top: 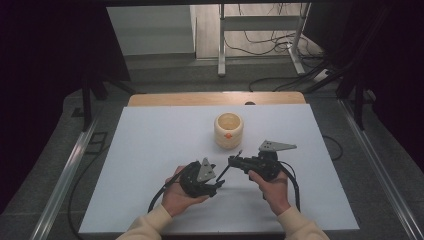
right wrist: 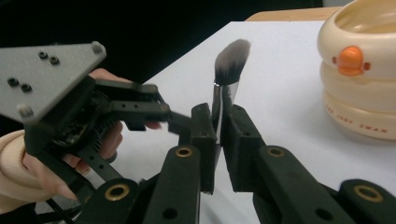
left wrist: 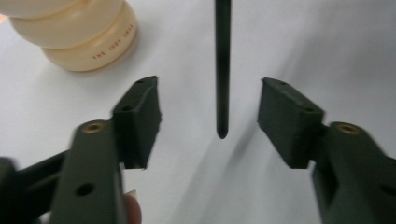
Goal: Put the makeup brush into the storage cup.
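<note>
A makeup brush [right wrist: 230, 60] with a dark, grey-tipped head stands up between the jaws of my right gripper [right wrist: 219, 126], which is shut on its silver ferrule. In the high view the right gripper [top: 234, 161] points left, and the brush's thin black handle [top: 223, 172] slants down toward my left gripper [top: 218, 182]. The left gripper [left wrist: 210, 119] is open. The handle's tip [left wrist: 222, 70] hangs between its two jaws without touching either pad. A cream ribbed cup [top: 229, 130] with an orange beak [right wrist: 351, 60] stands upright just beyond both grippers.
A white sheet [top: 150, 150] covers the table, and a wooden edge [top: 215, 98] shows at the far side. Metal rails run along both sides. A metal frame and cables [top: 260, 40] lie on the floor beyond the table.
</note>
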Motion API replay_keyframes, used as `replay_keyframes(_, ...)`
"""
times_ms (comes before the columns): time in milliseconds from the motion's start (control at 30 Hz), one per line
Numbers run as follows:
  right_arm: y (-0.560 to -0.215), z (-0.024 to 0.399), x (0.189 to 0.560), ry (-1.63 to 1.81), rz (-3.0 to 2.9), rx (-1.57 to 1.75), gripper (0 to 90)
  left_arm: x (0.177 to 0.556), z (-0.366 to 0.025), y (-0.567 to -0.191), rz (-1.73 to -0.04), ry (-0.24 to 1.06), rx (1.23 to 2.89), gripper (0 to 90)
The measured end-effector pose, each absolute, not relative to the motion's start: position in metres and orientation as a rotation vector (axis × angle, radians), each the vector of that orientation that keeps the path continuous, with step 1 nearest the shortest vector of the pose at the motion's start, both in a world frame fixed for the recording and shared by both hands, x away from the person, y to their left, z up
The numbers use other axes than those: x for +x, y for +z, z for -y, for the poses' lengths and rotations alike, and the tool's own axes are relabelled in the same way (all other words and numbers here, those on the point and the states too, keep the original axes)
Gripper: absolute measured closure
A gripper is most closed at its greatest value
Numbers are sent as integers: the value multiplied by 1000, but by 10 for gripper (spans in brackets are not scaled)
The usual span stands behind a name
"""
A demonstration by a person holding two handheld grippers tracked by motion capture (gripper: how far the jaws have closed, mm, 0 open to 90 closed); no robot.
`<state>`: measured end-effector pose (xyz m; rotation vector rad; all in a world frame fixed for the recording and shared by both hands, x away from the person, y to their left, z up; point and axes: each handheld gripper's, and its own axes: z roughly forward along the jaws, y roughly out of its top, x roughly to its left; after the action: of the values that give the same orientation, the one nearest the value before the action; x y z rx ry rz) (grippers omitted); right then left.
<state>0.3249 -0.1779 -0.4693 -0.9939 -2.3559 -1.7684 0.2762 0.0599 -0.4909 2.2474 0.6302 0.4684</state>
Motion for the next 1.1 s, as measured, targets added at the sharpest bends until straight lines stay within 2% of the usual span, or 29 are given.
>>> replay_keyframes(100,-468,179,325,-1772,2362,-999,829,276,-63,-488,-663,450,2215,299)
replay_keyframes(367,-466,183,325,-1787,2378,-1008,829,274,-74,-482,-739,438,2128,152)
replay_keyframes(600,-464,187,325,-1801,2382,-1017,830,275,-84,-480,-773,406,2097,128)
replay_keyframes(1100,-462,195,325,-1831,2374,-1040,830,276,-111,-477,-833,453,2056,90)
